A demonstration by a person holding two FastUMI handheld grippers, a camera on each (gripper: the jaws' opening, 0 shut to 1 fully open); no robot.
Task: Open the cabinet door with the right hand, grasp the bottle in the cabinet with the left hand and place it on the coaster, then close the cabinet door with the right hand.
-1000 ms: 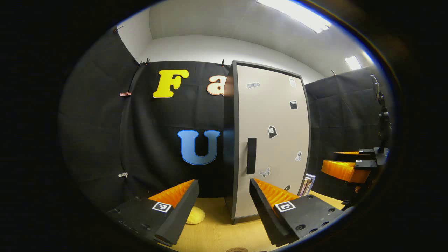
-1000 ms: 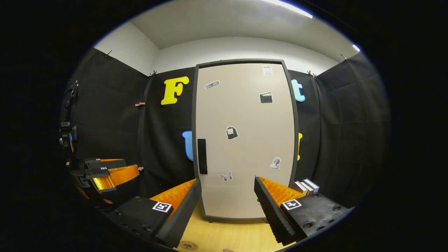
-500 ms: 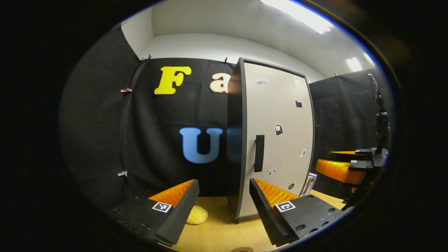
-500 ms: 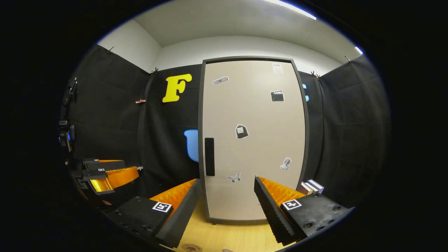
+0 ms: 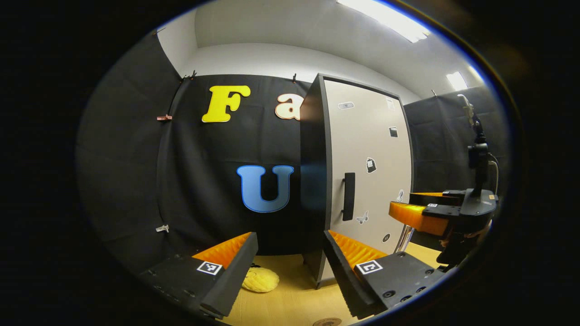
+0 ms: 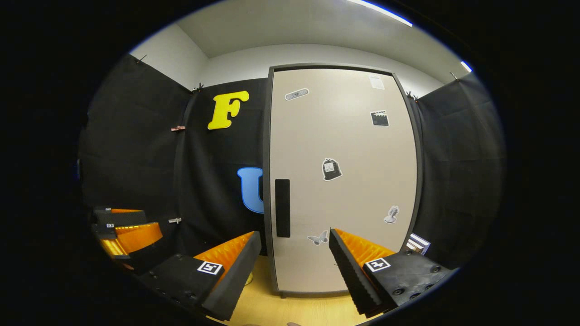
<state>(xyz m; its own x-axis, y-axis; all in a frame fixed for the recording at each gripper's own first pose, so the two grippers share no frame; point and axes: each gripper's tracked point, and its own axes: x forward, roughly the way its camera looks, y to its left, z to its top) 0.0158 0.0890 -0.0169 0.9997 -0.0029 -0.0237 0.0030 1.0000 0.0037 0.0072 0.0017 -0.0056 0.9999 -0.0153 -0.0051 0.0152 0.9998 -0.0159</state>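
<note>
The tall cabinet (image 6: pixel 344 181) stands on the wooden table, its beige door shut and hiding the inside. A black vertical handle (image 6: pixel 282 207) sits on the door's left edge. My right gripper (image 6: pixel 294 262) is open and empty, facing the door a short way off, with the handle just left of its centre line. From the left gripper view the cabinet (image 5: pixel 362 181) appears at an angle, dark side wall toward me, and the right gripper (image 5: pixel 401 202) hangs in front of the door. My left gripper (image 5: pixel 290 267) is open and empty. A round coaster (image 5: pixel 327 322) lies on the table below it.
A yellow knitted object (image 5: pixel 260 280) lies on the table left of the cabinet. Books (image 6: pixel 419 243) stand by the cabinet's right side. The left gripper (image 6: pixel 152 222) hovers at the left of the right gripper view. Black cloth walls close the booth.
The right gripper has moved closer to the door, which looks larger now. In the left gripper view the cabinet has slid right and the right gripper has advanced toward the door.
</note>
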